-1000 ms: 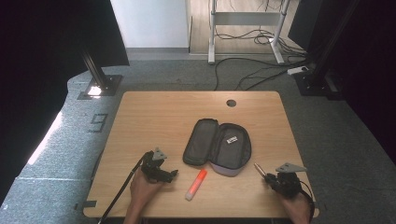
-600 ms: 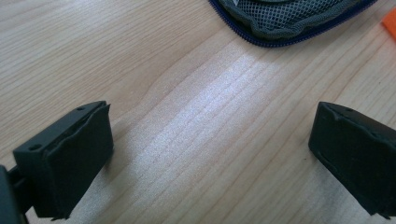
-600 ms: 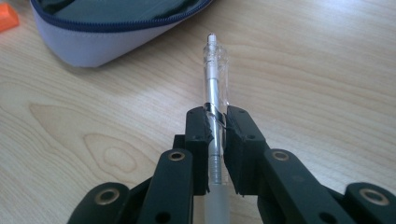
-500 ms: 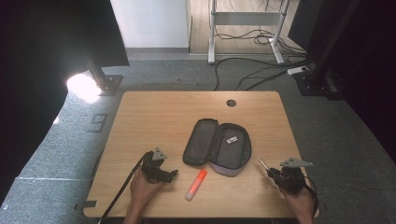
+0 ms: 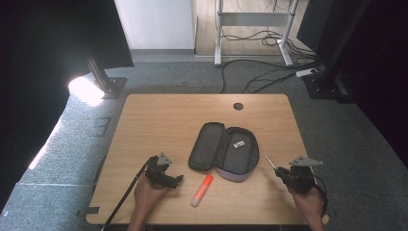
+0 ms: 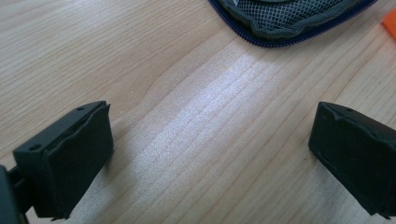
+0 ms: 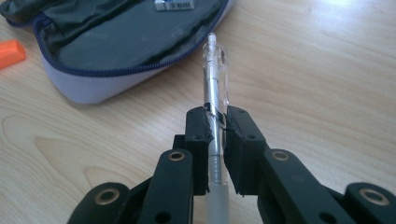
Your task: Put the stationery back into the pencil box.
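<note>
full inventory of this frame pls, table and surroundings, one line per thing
pencil case: 1, dark grey with lilac underside, unzipped and lying open, table centre
small white item: 1, inside the case's right half, too small to identify
marker: 1, orange with white end, near table edge in front of the case
pen: 1, clear barrel, clamped in the right gripper, pointing toward the case
table: 1, light wood, round hole near far edge
cables: several, black, on the grey floor beyond the table
left gripper: black, jaws wide apart, nothing between them
right gripper: black, jaws shut on the pen
</note>
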Demonstrator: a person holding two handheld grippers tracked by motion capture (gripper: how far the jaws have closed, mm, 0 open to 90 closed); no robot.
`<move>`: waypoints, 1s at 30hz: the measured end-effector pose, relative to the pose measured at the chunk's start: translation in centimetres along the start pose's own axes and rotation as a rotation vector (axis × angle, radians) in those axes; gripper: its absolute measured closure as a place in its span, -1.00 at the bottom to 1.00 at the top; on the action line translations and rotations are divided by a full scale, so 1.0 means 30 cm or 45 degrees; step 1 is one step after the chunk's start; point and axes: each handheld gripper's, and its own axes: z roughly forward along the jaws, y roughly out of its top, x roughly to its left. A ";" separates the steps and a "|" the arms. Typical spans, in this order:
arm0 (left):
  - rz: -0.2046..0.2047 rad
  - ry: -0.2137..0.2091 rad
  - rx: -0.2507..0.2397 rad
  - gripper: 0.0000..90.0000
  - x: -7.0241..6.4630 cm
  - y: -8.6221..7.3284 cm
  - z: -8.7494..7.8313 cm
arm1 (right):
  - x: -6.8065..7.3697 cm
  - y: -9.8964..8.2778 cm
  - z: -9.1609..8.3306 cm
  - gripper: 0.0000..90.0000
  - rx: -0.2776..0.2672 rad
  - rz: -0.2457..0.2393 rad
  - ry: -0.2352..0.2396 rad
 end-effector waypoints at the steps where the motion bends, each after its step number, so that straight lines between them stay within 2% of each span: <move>1: 0.000 0.000 0.000 -1.00 0.000 0.000 0.000 | 0.002 0.005 0.003 0.74 -0.004 0.001 -0.001; 20: 0.000 0.000 0.000 -1.00 0.000 0.000 0.000 | 0.027 0.110 0.083 0.74 -0.008 -0.024 0.051; 30: 0.001 0.000 0.000 -1.00 0.000 0.000 0.000 | 0.052 0.171 0.149 0.74 0.007 -0.057 0.045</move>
